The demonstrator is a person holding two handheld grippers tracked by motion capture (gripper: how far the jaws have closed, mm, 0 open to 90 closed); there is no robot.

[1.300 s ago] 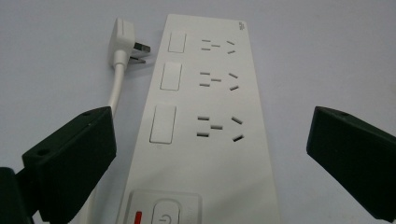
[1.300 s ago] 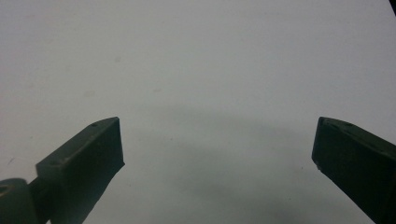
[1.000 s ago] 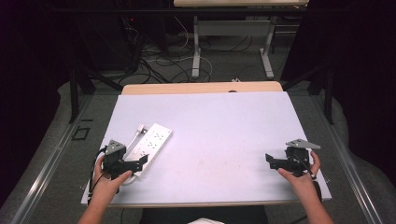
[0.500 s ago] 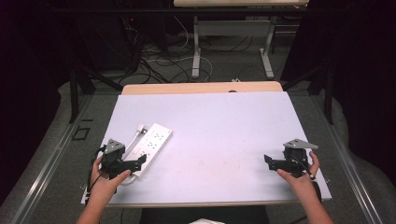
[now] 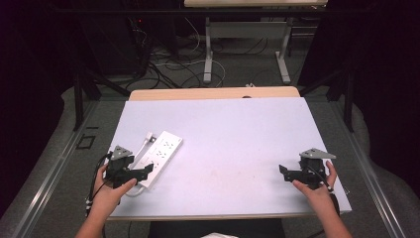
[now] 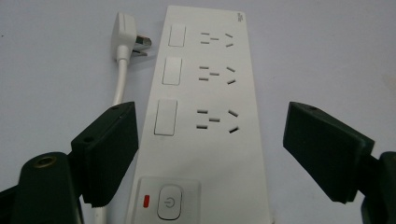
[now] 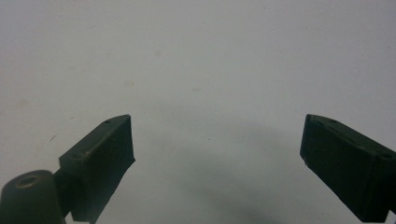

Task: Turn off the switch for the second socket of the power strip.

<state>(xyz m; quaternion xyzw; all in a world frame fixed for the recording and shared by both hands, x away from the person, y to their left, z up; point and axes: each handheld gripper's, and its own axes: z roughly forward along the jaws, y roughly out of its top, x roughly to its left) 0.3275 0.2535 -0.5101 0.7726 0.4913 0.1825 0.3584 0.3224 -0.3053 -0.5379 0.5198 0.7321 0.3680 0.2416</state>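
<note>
On the left side of the table (image 5: 223, 129) lay a white power strip (image 5: 157, 156), tilted a little, with its cord and plug (image 6: 126, 28) just beside it. The left gripper (image 5: 143, 171) sat at the near end of the strip, held in the person's left hand (image 5: 106, 191). Its jaws were wide open, one on each side of the strip, and they held nothing. From the left gripper view, I could see three sets of plug holes with a flat white switch next to each, and a power button (image 6: 169, 201) with a small red mark at the near end. Far over on the right side, the right gripper (image 5: 283, 171) was held low over the bare table top. Its jaws were wide open too, and nothing was between them. The right hand (image 5: 317, 188) held it from behind.
</note>
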